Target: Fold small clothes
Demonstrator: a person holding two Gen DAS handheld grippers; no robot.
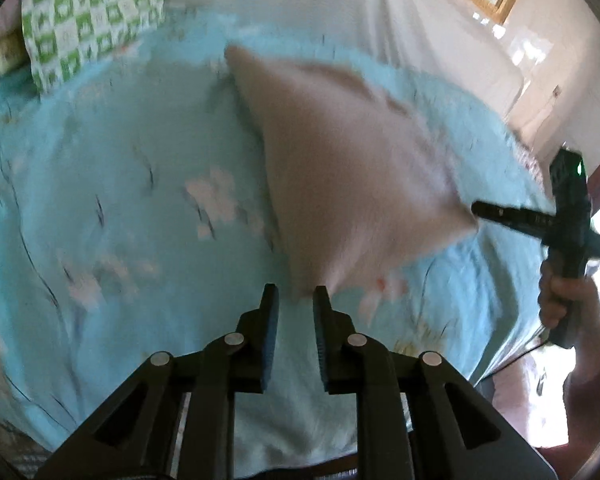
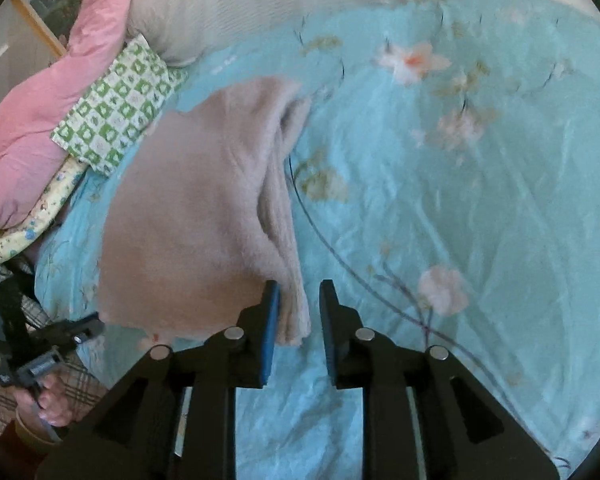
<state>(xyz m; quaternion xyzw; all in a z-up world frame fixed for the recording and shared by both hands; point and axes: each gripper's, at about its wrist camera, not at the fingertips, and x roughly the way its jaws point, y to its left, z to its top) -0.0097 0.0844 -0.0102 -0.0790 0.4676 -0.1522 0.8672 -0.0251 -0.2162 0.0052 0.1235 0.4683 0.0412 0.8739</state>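
A beige fleece cloth [image 1: 340,160] is raised off the turquoise flowered bedsheet [image 1: 120,200] and pulled taut into a triangle. In the left wrist view its near corner ends between the tips of my left gripper [image 1: 296,300], jaws narrow and shut on it. Its right corner meets my right gripper [image 1: 474,208], held by a hand [image 1: 560,300]. In the right wrist view the cloth [image 2: 188,208] shows a folded, layered edge caught in my right gripper [image 2: 299,292], hanging against the left finger. My left gripper [image 2: 98,322] grips the cloth's other lower corner.
A green checked pillow [image 1: 88,20] [image 2: 116,120] lies at the bed's far left, beside a pink quilt [image 2: 32,120] and a grey-white blanket [image 2: 220,0]. The bedsheet [image 2: 460,200] stretches flat to the right. The bed's edge and floor show at the right [image 1: 540,80].
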